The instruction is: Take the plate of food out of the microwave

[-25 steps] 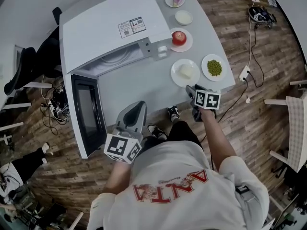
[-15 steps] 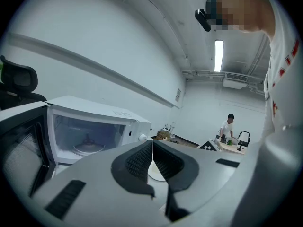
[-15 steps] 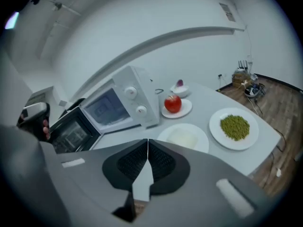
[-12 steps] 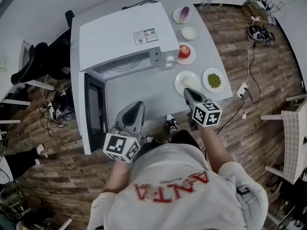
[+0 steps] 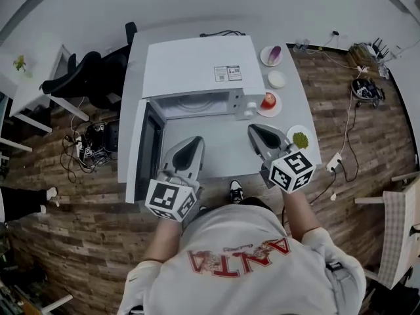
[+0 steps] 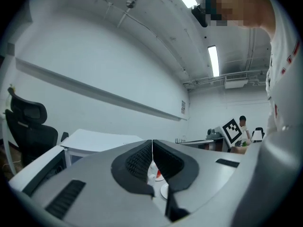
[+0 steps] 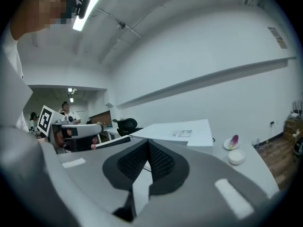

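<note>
Head view: my left claw [image 5: 194, 142] and right claw [image 5: 253, 129] are clenched, empty, at the bench [image 5: 220, 151]. The open microwave door [image 5: 149, 147] juts out just left of the left claw.

In the head view the microwave [image 5: 197, 67] shows mostly its top. Only a narrow strip of its cavity [image 5: 197, 104] is visible, and what lies inside cannot be told. The right claw [image 5: 252, 130] hides the tabletop [image 5: 216, 151] beneath it and part of the plate of green food [image 5: 301, 138]. In the left gripper view the left claw [image 6: 152, 145] blocks the lower half, and the scrap of red and white [image 6: 158, 175] under its tips is too small to name.
</note>
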Tool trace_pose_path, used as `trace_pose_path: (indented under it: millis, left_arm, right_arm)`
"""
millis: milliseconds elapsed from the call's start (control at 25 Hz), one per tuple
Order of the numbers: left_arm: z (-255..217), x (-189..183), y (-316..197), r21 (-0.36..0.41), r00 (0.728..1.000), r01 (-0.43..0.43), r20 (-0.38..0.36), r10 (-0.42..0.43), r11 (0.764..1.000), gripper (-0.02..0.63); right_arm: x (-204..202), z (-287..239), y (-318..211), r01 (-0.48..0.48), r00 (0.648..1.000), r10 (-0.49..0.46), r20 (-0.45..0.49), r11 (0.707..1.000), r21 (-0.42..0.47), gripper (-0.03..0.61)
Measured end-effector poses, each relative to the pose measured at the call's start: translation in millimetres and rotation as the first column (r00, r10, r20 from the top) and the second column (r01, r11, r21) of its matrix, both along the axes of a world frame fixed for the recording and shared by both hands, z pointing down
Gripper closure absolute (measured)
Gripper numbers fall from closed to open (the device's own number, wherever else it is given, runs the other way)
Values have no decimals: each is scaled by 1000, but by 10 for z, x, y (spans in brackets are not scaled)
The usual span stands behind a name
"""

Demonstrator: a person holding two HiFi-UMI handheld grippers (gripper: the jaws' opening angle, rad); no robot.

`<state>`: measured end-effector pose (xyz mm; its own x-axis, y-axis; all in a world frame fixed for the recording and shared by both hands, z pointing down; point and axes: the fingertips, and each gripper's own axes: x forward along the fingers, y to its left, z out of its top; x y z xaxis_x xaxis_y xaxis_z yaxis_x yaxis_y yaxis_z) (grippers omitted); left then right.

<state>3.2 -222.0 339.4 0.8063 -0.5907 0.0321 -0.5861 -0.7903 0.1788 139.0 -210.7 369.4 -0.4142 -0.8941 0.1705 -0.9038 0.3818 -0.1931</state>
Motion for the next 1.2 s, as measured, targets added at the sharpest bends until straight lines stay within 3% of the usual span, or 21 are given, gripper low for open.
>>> trace_pose_path:
  millis: [200, 400, 1200]
  left_arm:
    - [-227, -133, -41, 49, 999, 46, 4, -46, 998, 603]
    - [-321, -203, -115, 77, 996, 83, 9, -84, 994, 603]
    - [-393, -228, -146, 90, 993, 120, 3, -121, 989, 603]
  right_arm:
    - [-147, -463, -29, 47, 999, -48, 0, 993, 106, 578]
    - [-202, -639, -83, 71, 997, -69, -20, 986, 149, 578]
    - [-271, -702, -201, 117, 992, -110, -55, 982, 150, 578]
